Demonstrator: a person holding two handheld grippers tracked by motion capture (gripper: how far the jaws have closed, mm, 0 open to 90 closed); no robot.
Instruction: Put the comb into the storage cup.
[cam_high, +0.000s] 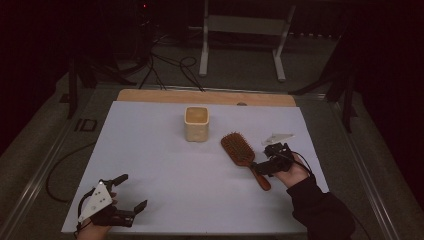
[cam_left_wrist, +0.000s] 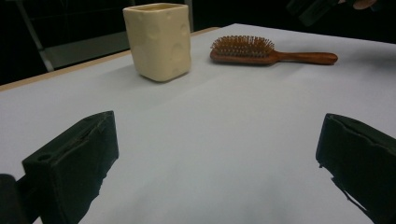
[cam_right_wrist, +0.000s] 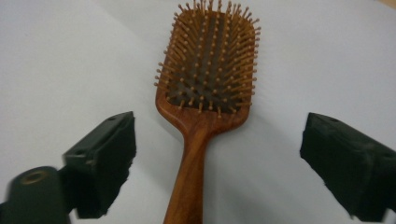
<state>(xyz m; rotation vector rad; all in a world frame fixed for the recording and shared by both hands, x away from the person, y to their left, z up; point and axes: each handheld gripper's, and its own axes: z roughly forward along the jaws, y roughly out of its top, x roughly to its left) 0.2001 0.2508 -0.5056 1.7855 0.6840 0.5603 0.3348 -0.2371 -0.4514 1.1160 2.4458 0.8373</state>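
A wooden paddle hairbrush (cam_high: 239, 149) lies bristles up on the white sheet, right of centre, its handle (cam_high: 262, 180) pointing toward the person. My right gripper (cam_high: 260, 167) hovers at that handle, open. In the right gripper view the two jaws stand wide on either side of the handle (cam_right_wrist: 191, 177), apart from it, with the bristled head (cam_right_wrist: 210, 60) ahead. My left gripper (cam_high: 132, 191) rests open near the front left corner with nothing between its jaws. From the left gripper (cam_left_wrist: 215, 154) view, the brush (cam_left_wrist: 247, 49) lies far ahead on the sheet.
A cream ceramic cup (cam_high: 196, 123) stands upright at the middle back of the sheet (cam_high: 165, 165), left of the brush head; the cup (cam_left_wrist: 159, 39) is ahead of the left gripper. Bare wooden table edge (cam_high: 150, 95) runs behind. Cables and a metal stand lie beyond.
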